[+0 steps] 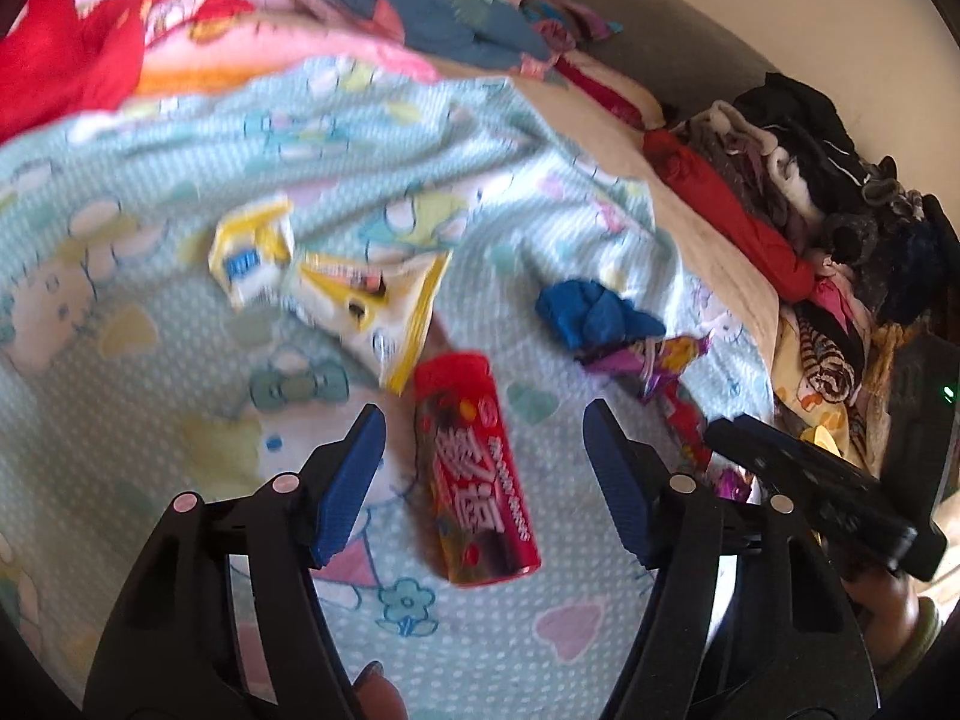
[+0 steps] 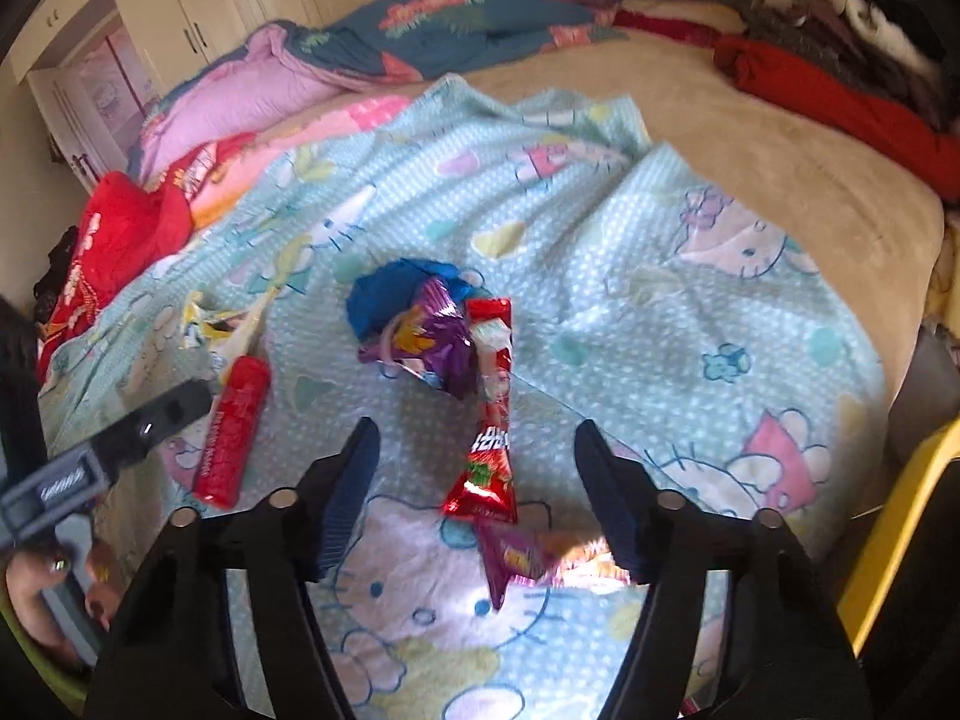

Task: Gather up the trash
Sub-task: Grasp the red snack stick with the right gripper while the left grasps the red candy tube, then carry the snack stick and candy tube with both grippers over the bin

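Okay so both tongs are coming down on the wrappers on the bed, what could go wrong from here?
1. The left tongs straddle the red candy tube without touching it; being round, it may roll off the soft blanket.
2. The right tongs could pinch blanket along with the flat red wrapper.
3. Both tongs work close together and may collide.

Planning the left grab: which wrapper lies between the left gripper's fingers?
The red tube-shaped candy pack; the yellow wrappers and purple wrapper lie farther out.

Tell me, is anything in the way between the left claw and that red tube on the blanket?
Nothing visible. The red tube lies bare on the blanket, with the left gripper open around it, pads apart from it.
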### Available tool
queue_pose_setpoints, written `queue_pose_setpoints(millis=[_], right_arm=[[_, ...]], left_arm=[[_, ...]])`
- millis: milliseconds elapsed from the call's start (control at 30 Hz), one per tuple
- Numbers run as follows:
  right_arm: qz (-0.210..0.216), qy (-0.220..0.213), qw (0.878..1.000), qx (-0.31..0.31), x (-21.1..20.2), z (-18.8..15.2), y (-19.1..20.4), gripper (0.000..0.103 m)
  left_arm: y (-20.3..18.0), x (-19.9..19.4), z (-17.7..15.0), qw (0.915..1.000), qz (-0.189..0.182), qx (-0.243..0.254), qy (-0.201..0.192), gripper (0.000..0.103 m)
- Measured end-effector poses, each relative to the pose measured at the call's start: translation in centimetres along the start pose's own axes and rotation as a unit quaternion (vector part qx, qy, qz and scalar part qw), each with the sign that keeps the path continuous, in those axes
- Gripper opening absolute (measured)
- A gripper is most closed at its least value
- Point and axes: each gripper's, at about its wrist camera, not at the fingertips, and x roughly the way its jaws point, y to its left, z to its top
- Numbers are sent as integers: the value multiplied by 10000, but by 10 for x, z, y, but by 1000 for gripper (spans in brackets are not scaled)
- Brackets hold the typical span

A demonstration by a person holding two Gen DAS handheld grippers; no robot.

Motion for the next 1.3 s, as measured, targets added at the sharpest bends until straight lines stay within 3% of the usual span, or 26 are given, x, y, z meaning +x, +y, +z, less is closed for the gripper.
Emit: queue_pose_setpoints(millis=[133, 233, 300, 367, 600, 767, 1300], right_arm=[[64, 247, 9995, 193, 16, 4, -8, 51], [86, 390, 9990, 221, 25, 5, -10, 36], [89, 426, 9988, 232, 29, 7, -11, 20], [134, 437, 9987, 247, 30, 9, -12, 14], [263, 146, 9978, 586, 19, 12, -23, 13], [349, -189, 9962, 771, 1, 12, -29, 13], [488, -859, 9923, 744, -61, 1, -23, 13]], left_arm=[[1, 7, -9, 9997, -13, -7, 230, 60], [0, 10, -13, 9995, -17, 25, 325, 59], [-1, 11, -14, 9994, -17, 21, 351, 59], [-3, 13, -15, 9992, -20, 49, 388, 54], [-11, 22, -22, 9980, 143, 281, 550, 35], [-11, 19, -19, 9980, 62, 314, 544, 32], [-63, -24, 2, 9952, -494, 803, -252, 27]])
